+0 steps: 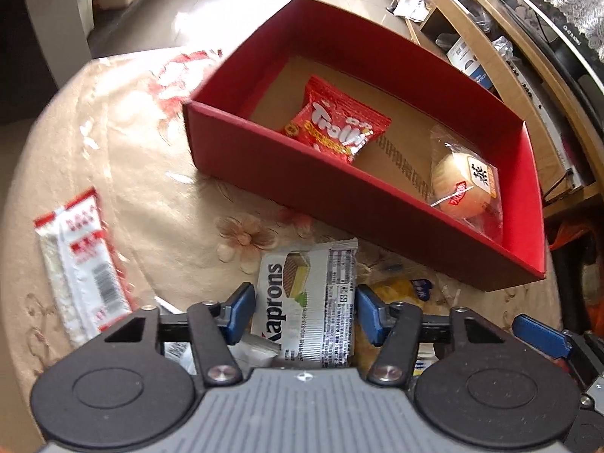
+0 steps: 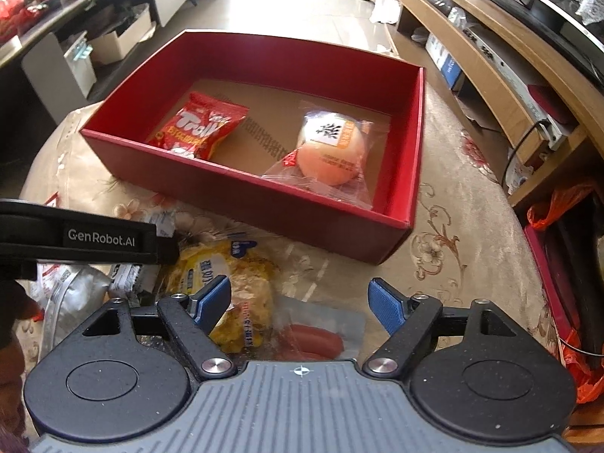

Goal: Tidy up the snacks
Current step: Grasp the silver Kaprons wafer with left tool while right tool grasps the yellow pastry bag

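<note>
Two tongs: left tongs (image 1: 305, 311) clamp wafer pack (image 1: 307, 302), long axis toward red box (image 1: 339, 196); right tongs (image 2: 301, 304) agape.

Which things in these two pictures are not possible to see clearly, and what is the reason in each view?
- Left wrist view: lower end of the Kaprons wafer pack, covered by the left gripper.
- Left wrist view: white packets beside it, mostly hidden by the gripper fingers.
- Right wrist view: sausage pack, lower part behind the right gripper.
- Right wrist view: silver packet, partly under the left gripper's body; print too blurred.

Right claw (image 2: 301, 304) gapes above sausage pack (image 2: 317, 339).
</note>
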A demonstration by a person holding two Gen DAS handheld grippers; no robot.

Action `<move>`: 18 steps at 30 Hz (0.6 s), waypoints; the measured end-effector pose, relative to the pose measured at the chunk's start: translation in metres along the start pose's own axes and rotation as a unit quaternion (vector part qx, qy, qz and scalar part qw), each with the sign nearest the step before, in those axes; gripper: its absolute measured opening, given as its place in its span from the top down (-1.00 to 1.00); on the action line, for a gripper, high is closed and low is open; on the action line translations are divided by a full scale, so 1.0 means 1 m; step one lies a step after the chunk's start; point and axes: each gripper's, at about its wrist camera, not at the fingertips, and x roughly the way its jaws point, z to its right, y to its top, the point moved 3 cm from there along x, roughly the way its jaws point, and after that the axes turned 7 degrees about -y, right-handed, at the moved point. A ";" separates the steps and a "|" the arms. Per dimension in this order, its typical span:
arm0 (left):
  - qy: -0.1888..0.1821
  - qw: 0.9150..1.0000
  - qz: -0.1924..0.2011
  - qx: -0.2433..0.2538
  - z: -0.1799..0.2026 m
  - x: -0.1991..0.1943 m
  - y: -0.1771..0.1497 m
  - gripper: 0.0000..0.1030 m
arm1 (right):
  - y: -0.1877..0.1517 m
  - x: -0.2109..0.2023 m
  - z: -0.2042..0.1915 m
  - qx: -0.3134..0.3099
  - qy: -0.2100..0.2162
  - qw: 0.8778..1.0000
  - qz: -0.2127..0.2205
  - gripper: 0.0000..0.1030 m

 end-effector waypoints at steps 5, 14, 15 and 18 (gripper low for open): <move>0.014 1.000 -0.001 0.015 -0.001 -0.004 0.001 0.06 | 0.002 0.004 -0.010 -0.009 0.007 1.000 -0.006 -0.66; -0.002 1.000 -0.026 -0.016 -0.012 0.007 0.003 -0.22 | 0.005 0.017 -0.023 -0.019 0.012 1.000 -0.019 -0.84; 0.000 1.000 -0.025 -0.016 -0.012 0.008 0.004 -0.23 | 0.005 0.018 -0.022 -0.019 0.012 1.000 -0.020 -0.86; 0.002 1.000 -0.023 -0.015 -0.010 0.009 0.005 -0.28 | 0.006 0.018 -0.021 -0.019 0.021 0.999 -0.021 -0.87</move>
